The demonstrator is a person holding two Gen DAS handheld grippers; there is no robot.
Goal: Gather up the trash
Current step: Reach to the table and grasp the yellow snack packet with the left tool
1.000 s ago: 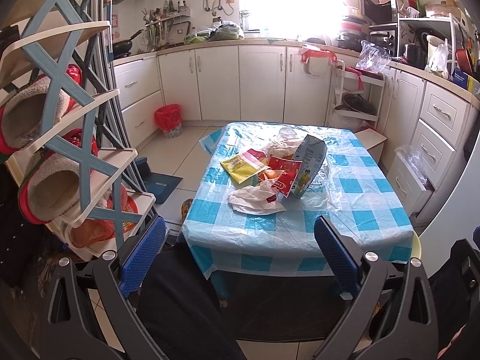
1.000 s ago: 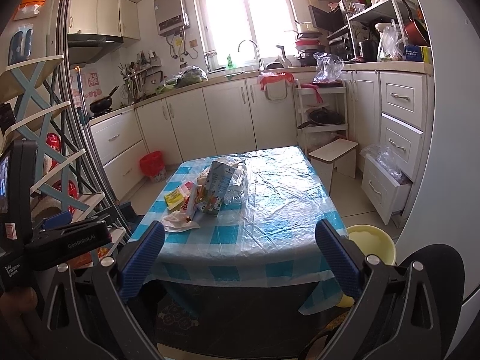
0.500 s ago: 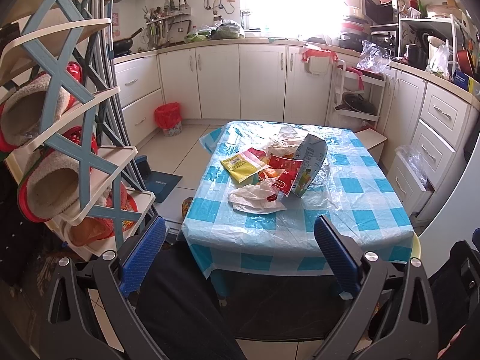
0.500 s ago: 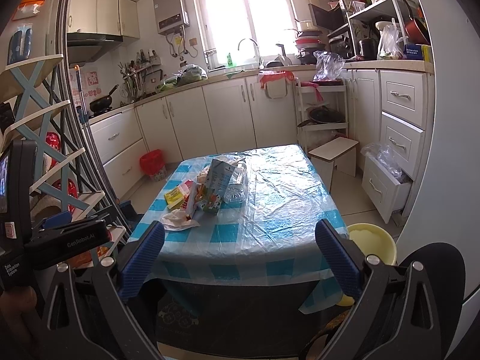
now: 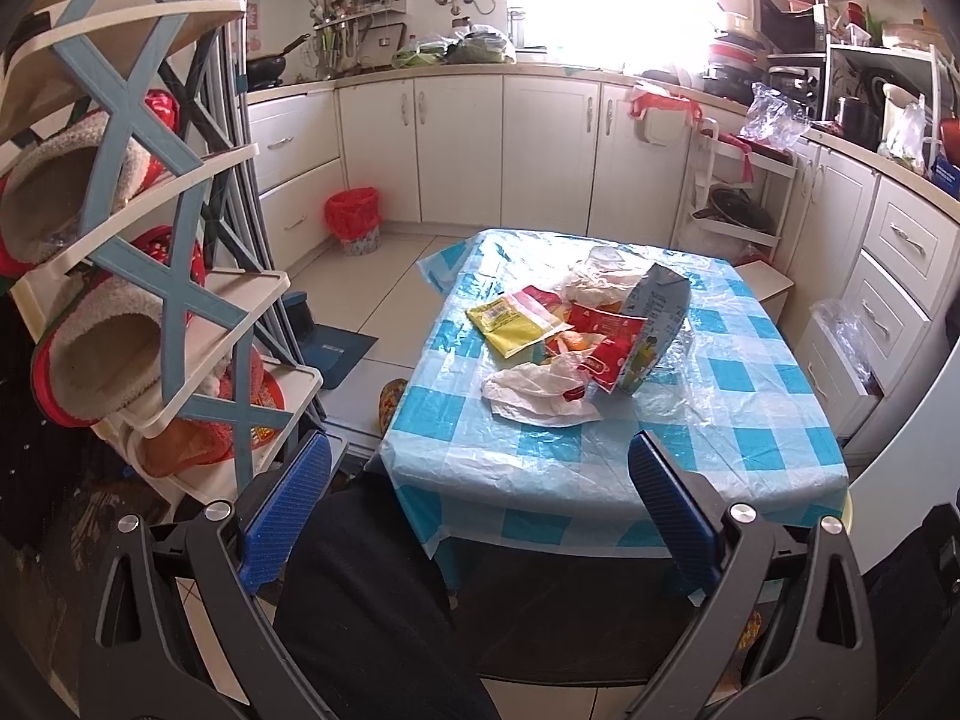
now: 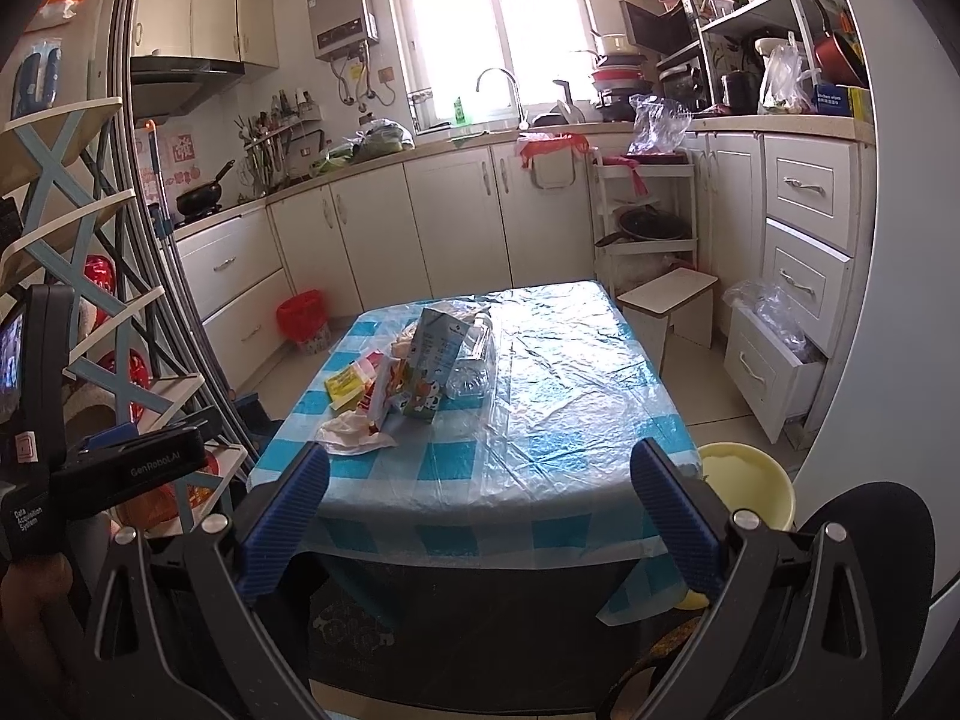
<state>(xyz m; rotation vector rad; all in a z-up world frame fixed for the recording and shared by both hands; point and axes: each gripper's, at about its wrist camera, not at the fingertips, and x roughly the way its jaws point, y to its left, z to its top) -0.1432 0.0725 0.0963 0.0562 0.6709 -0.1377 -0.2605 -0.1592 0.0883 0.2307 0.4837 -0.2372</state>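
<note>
Both the left gripper (image 5: 477,486) and right gripper (image 6: 480,495) gape wide, empty, short of the table (image 5: 750,450); trash pile (image 5: 576,342) beyond, shoe rack (image 5: 150,276) crowding left.

— What sort of room is it?
— A kitchen. Cream cabinets (image 6: 456,222) run along the far wall under a pale countertop (image 6: 384,153), with a bright window (image 6: 474,24) above a curved steel tap (image 6: 501,87). Daylight floods in there.
— And left of the window?
— A grey wall-mounted water heater (image 6: 342,12); further left, a dark range hood (image 6: 180,72) over a black pan (image 6: 201,198).
— The floor?
— Pale tiles (image 5: 360,282). A low desk under a blue-and-white checked plastic cloth (image 6: 576,372) stands in front of the cabinets, and a small white stool (image 6: 669,300) is just right of the desk.
</note>
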